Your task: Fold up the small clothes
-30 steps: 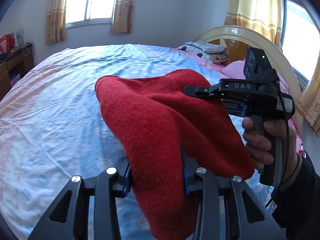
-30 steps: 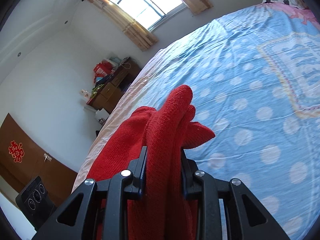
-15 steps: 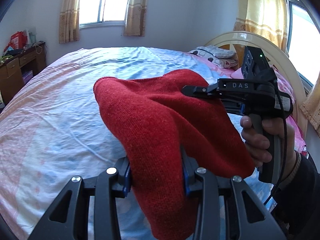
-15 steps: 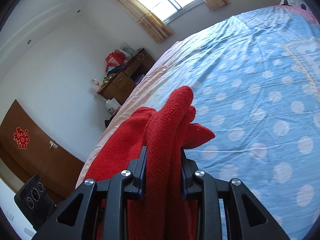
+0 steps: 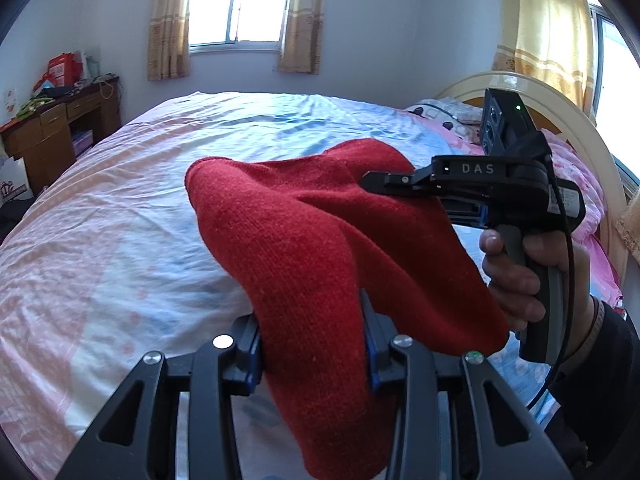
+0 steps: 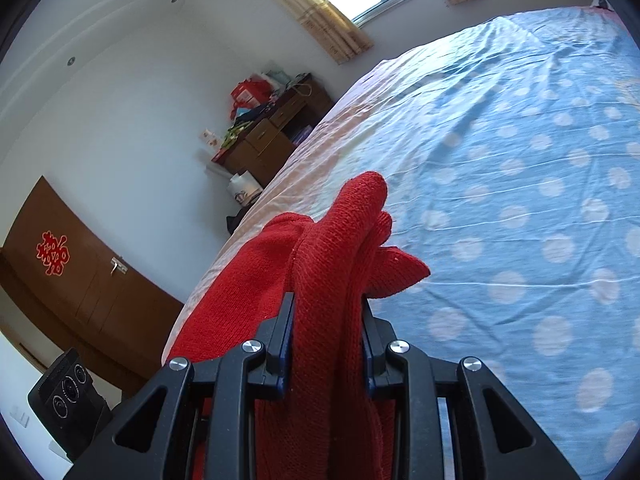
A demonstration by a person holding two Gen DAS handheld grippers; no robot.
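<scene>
A red knitted garment (image 5: pixel 320 240) hangs in the air above the bed, stretched between both grippers. My left gripper (image 5: pixel 312 336) is shut on one bunched end of it at the bottom of the left wrist view. My right gripper (image 6: pixel 326 320) is shut on the other end (image 6: pixel 340 248), which sticks out past the fingers. The right gripper also shows from the side in the left wrist view (image 5: pixel 384 182), held by a hand, its tip on the garment's far edge.
The bed (image 5: pixel 120 220) with a blue and pink dotted sheet (image 6: pixel 520 160) lies below. A headboard (image 5: pixel 560 120) and pillows (image 5: pixel 452 116) stand at the right. A wooden desk with clutter (image 5: pixel 48 128) stands at the left wall. A brown wardrobe (image 6: pixel 80 280) is behind.
Both grippers have lifted and tilted up with the garment still held; more of the far wall and windows shows now. The grip on the garment is unchanged.
</scene>
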